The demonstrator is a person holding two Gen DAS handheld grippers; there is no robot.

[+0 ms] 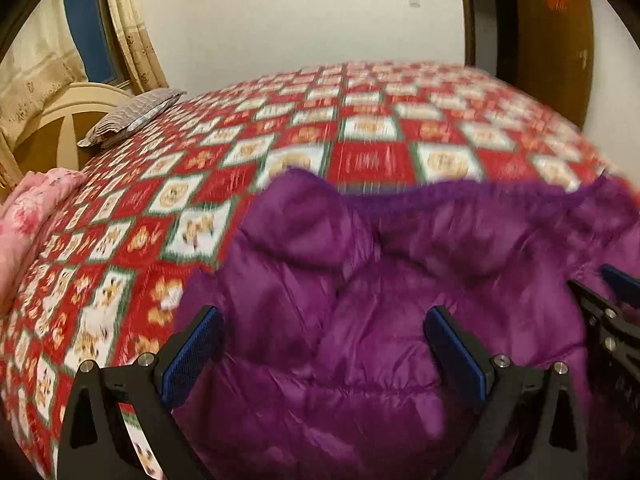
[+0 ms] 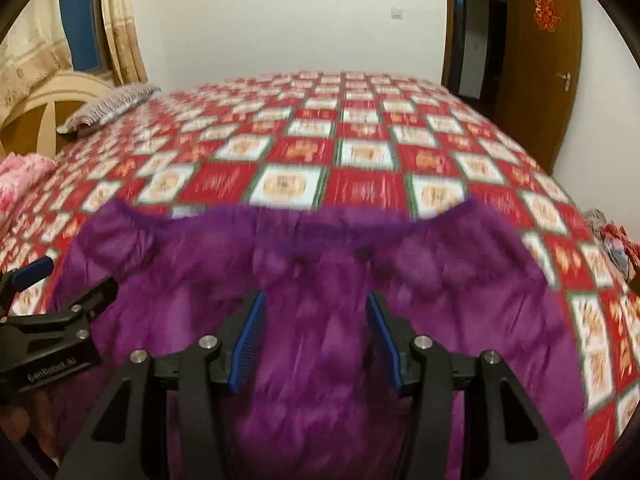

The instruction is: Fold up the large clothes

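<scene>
A purple puffer jacket (image 1: 380, 280) lies on the bed's near side; it also shows in the right wrist view (image 2: 320, 280). My left gripper (image 1: 324, 344) is open, with its jaws wide apart above the jacket's left part. My right gripper (image 2: 316, 332) is open above the jacket's middle. The right gripper also shows at the right edge of the left wrist view (image 1: 608, 308). The left gripper shows at the left edge of the right wrist view (image 2: 60, 292). Both views are blurred by motion.
The bed has a red and white checked cover (image 2: 360, 152). A striped pillow (image 1: 132, 116) and a pink quilt (image 1: 28, 216) lie at its left. A cream headboard (image 1: 60, 112) and curtains stand left; a brown door (image 2: 540, 40) stands right.
</scene>
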